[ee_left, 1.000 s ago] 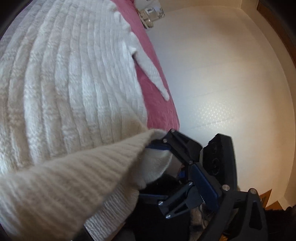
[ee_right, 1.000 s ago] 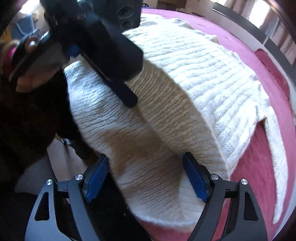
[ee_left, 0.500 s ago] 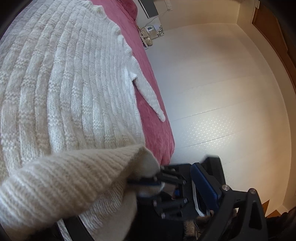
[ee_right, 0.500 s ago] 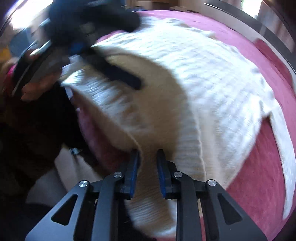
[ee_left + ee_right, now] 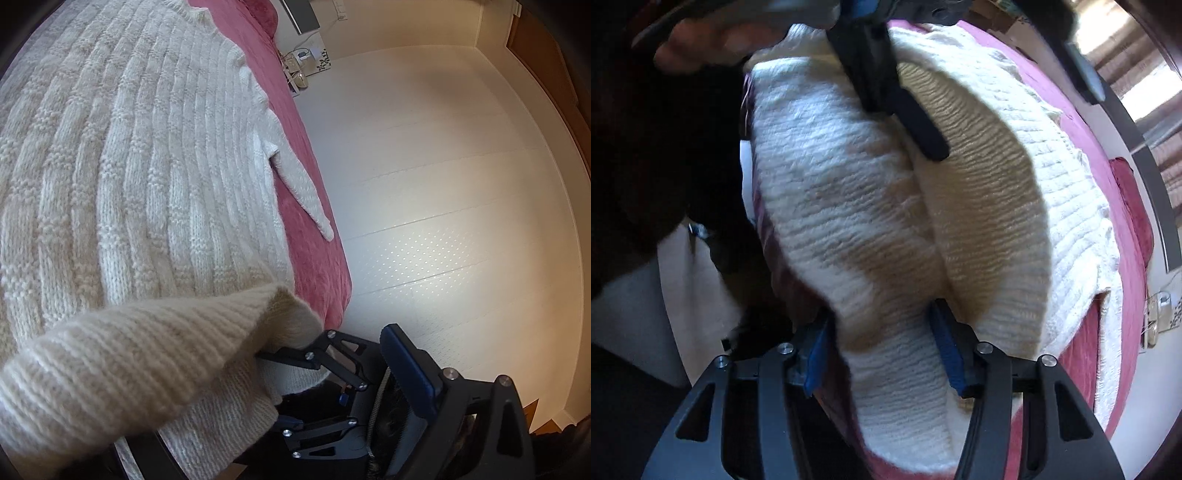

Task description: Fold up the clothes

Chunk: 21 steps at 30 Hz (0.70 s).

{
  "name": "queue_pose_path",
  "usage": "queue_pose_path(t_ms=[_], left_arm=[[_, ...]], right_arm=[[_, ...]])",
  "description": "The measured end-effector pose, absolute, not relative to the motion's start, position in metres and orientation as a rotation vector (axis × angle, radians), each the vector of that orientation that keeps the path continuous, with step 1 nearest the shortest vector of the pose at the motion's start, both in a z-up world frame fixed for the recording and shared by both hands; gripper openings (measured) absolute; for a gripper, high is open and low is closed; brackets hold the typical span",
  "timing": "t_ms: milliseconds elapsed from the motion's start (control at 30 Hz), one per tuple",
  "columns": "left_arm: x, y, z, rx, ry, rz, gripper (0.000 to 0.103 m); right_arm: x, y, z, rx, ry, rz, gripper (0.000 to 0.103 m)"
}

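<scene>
Nearest, the right gripper (image 5: 882,354) has its blue-padded jaws spread w/ a raised fold of the cream chunky-knit sweater (image 5: 979,206) sitting between them, pads not clearly biting; the left gripper (image 5: 901,107) reaches over the same hem, but whether it's pinching the knit or just under it I can't tell. Further off, the rest of the sweater lies flat on the pink velvety bedspread (image 5: 314,254), one sleeve (image 5: 299,181) trailing toward the bed edge, pale floor (image 5: 443,184) beyond. To do this well, I'd say: get both grips firm on the hem, carry it level & evenly, keep the sleeve from dragging off.
</scene>
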State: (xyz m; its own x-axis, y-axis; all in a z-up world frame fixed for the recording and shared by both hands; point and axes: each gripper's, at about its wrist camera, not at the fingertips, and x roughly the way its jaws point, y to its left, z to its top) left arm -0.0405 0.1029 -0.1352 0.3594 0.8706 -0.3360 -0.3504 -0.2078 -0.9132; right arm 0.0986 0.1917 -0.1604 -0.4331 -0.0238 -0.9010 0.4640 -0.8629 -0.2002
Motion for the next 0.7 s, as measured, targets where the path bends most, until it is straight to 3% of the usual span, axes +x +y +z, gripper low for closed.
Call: queue_pose_path(t_ms=[100, 267, 333, 367, 433, 567, 700], left_arm=[[-0.041, 0.107, -0.136, -1.348, -0.524, 1.211, 0.099], [-0.04, 0.109, -0.135, -1.344, -0.514, 1.211, 0.099], [-0.04, 0.11, -0.135, -1.345, -0.512, 1.21, 0.099], [-0.04, 0.11, -0.135, -1.345, -0.511, 1.209, 0.099], [-0.04, 0.111, -0.135, -1.344, -0.506, 1.208, 0.099], [-0.041, 0.111, -0.134, -1.346, -0.5, 1.205, 0.099], [-0.041, 0.112, -0.134, -1.347, -0.498, 1.205, 0.099]], right_arm=[[0.102, 0.186, -0.166, 1.461, 0.672, -2.34, 0.04], [0.089, 0.215, -0.168, 1.523, 0.35, -2.257, 0.031], [0.084, 0.227, -0.168, 1.541, 0.224, -2.216, 0.024], [0.082, 0.233, -0.169, 1.549, 0.162, -2.195, 0.015], [0.077, 0.245, -0.17, 1.561, 0.038, -2.148, 0.006], [0.075, 0.249, -0.17, 1.567, -0.117, -2.038, 0.004], [0.092, 0.233, -0.177, 1.605, -0.118, -1.923, 0.004]])
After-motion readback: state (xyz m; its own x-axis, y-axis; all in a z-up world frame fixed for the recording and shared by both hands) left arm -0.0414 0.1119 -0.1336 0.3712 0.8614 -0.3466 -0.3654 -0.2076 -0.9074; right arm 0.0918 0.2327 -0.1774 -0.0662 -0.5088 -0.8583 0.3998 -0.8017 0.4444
